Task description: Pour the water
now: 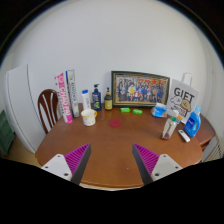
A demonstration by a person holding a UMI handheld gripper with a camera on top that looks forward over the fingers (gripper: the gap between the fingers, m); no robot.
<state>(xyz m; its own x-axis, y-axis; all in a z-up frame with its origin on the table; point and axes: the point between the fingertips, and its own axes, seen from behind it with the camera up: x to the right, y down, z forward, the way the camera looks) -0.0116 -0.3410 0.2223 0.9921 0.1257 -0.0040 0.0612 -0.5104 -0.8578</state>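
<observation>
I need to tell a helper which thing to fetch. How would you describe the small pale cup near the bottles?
Start at the round wooden table and find the framed group photo against the wall. Beside it stand dark bottles; just ahead of them sits the pale cup, short, wide and cream-coloured, unlike the tall, narrow bottles.

Round wooden surface [110,150] ahead of the claw, brown top, even light. Plain white wall [110,40] behind it. Wooden chair [47,105] with slatted back at the surface's far left edge. Framed picture [139,89] leans on the wall beyond the claw. White door or panel [20,100] left of the chair.
</observation>
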